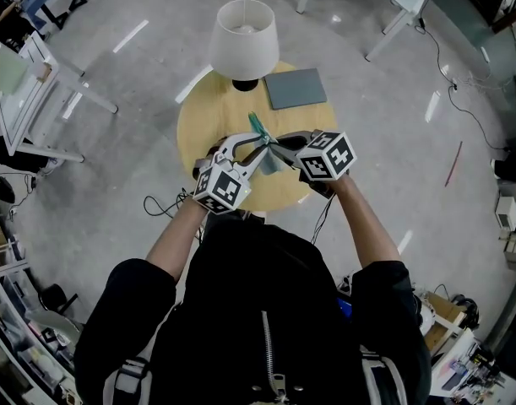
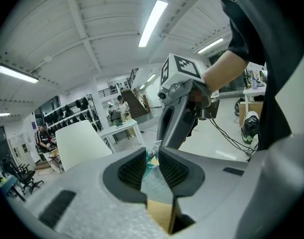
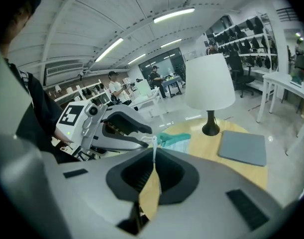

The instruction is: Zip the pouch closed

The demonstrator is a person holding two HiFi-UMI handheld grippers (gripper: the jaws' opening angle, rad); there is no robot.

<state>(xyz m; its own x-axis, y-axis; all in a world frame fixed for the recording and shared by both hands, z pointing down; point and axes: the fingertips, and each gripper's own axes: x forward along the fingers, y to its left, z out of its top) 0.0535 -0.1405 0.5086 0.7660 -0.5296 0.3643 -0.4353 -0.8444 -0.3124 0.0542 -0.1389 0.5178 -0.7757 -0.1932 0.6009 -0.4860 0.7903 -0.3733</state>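
Left fingers [image 2: 133,171] pinch the teal mesh pouch [image 2: 153,182]; right fingers [image 3: 170,176] clamp its thin white zipper pull [image 3: 154,152].

Bright ceiling strip lights [image 2: 152,23] glare overhead; fisheye bending and dark corners frame every view.

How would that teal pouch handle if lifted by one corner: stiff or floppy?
Probably floppy: the pouch looks crumpled and bunched where it is held up. Likely light: its fabric seems thin and mesh-like in the left gripper view. The thin zip pull might slip from a pinch.
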